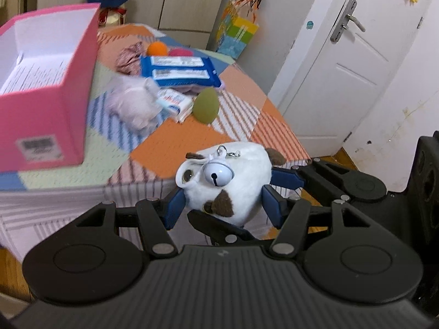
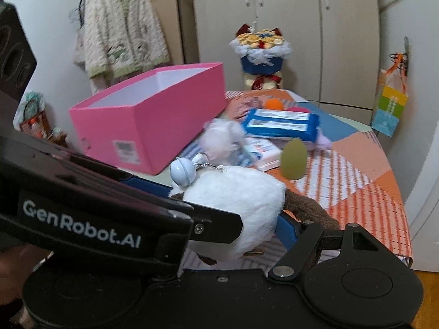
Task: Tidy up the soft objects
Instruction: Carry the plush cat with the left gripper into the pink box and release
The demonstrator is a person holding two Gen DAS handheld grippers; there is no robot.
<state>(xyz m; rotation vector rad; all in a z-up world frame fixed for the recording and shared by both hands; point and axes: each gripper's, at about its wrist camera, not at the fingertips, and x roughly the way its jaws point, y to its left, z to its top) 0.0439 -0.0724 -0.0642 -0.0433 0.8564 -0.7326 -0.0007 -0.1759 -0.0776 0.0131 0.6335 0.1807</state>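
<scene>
A white plush toy (image 1: 241,189) with brown patches and a pale blue bell (image 1: 216,174) hangs in front of a patchwork-covered surface (image 1: 170,148). My left gripper (image 1: 225,204) is shut on it, one blue finger on each side. My right gripper (image 2: 219,211) is also shut on the plush toy (image 2: 241,200), and its blue finger (image 1: 288,178) reaches in from the right in the left wrist view. In the right wrist view the left gripper's black body crosses the foreground and hides part of the toy. An open pink box (image 1: 46,104) (image 2: 153,115) stands at the left.
On the cloth lie a fluffy pale plush (image 1: 134,104), a green egg-shaped toy (image 1: 206,105), an orange ball (image 1: 157,48), a pink ball (image 1: 179,52) and blue wipe packs (image 1: 179,71). A white door (image 1: 343,68) is on the right, with a gift bag (image 2: 389,109) and a bouquet (image 2: 260,52) behind.
</scene>
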